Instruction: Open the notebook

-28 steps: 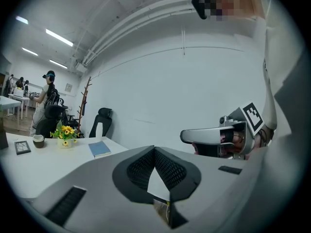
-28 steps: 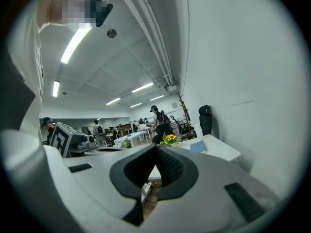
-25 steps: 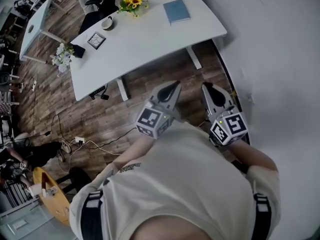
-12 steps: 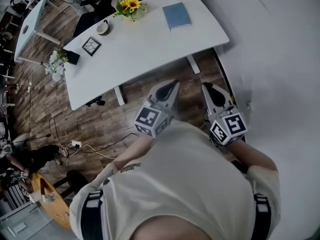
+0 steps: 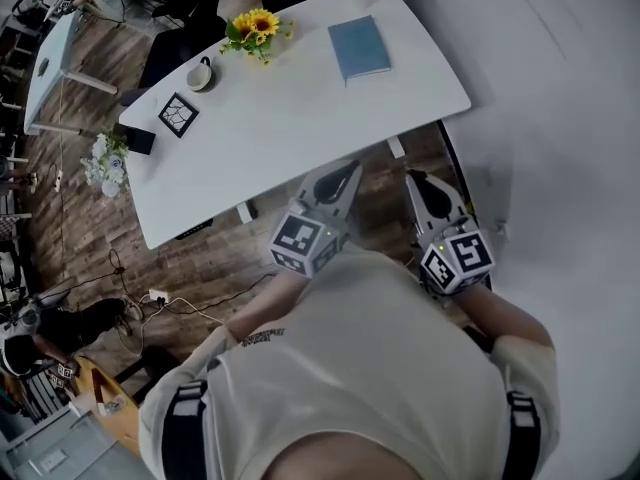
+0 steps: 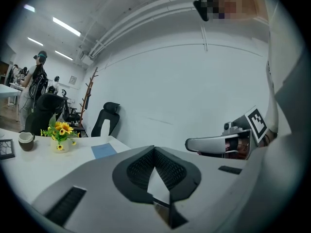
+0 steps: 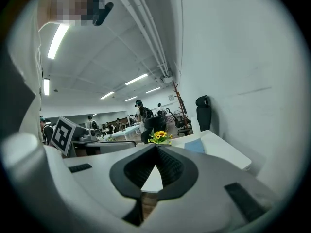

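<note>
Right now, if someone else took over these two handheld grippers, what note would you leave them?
Left gripper: jaws together, empty, held before the body, short of the white table.
Right gripper: the same, jaws together, empty.
The closed blue rectangular notebook lies flat on that table, near its far right end; yellow sunflowers stand apart to its left.
Done: nothing yet, cover untouched.
Left: reach the notebook and lift its cover open.

The head view looks steeply down from above at the table (image 5: 300, 108) ahead. Each gripper view looks nearly level toward it; all share flowers (image 5: 255, 30) and notebook (image 5: 359, 49).
</note>
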Available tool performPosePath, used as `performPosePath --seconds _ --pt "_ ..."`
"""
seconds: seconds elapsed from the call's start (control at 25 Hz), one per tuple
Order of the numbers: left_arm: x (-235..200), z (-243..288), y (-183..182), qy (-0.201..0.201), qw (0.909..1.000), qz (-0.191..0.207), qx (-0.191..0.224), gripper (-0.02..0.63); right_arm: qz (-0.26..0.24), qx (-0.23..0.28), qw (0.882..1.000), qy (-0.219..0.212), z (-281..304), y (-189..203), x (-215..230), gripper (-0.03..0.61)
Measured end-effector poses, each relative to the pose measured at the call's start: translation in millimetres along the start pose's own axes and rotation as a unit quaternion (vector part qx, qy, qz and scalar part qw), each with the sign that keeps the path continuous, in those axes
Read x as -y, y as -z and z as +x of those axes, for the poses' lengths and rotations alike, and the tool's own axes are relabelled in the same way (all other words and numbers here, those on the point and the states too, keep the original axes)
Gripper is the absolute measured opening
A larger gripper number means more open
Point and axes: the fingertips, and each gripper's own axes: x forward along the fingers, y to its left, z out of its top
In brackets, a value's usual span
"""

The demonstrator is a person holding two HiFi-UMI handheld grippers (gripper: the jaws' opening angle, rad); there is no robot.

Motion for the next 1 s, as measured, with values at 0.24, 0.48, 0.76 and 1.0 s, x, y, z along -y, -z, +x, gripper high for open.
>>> performPosePath --seconds 0.24,0.48,0.76,1.0 --pt "-38.4 35.1 -14.8 0.008 0.9998 -0.001 -0.015 0.008 0.02 -0.003 1.0 0.005 50.2 -18.2 23.7 0.003" --pt "-80.2 68.1 -29.6 0.017 0.9996 -0.007 -0.021 0.008 0.025 -0.014 1.0 0.0 107.0 -35.0 39.1 0.003" --pt "-126.3 99.6 -47.1 0.025 0.9992 -0.021 -0.024 0.008 0.021 -0.034 0.999 0.012 160.3 -48.6 62.8 0.003" --pt "-159.1 119.6 -58.1 0.031 0.9984 -0.034 -0.033 0.008 0.02 -0.047 0.998 0.02 198.7 -64.8 75.8 0.003"
